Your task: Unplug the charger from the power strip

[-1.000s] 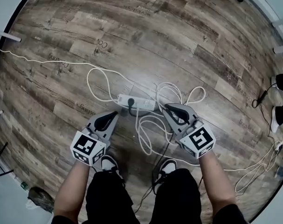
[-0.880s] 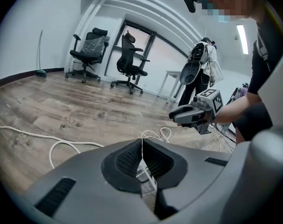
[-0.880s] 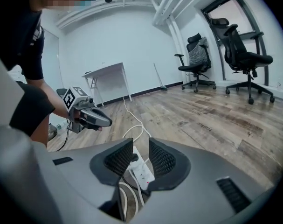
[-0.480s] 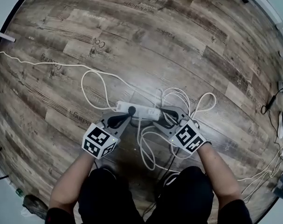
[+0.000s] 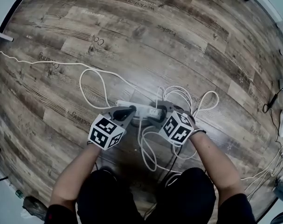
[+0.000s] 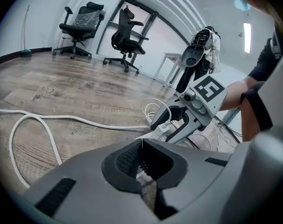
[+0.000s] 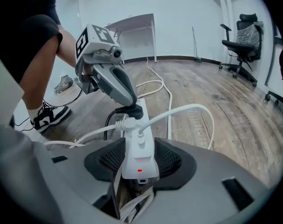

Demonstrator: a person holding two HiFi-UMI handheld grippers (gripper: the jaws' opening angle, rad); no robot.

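Right gripper (image 7: 140,158) jaws opening astride power strip (image 7: 139,141), maybe touching; head view blocked

All three views are evenly and rather brightly lit by soft indoor light, so the wooden floor (image 5: 146,41) carries only faint shadows and a weak sheen. The strongest source seems to be a bright strip (image 6: 247,31) high on the right in the left gripper view. The wide lenses bend straight lines strongly and leave dark corners, and in both gripper views whatever is closest to the lens is soft, while the middle distance is sharp.
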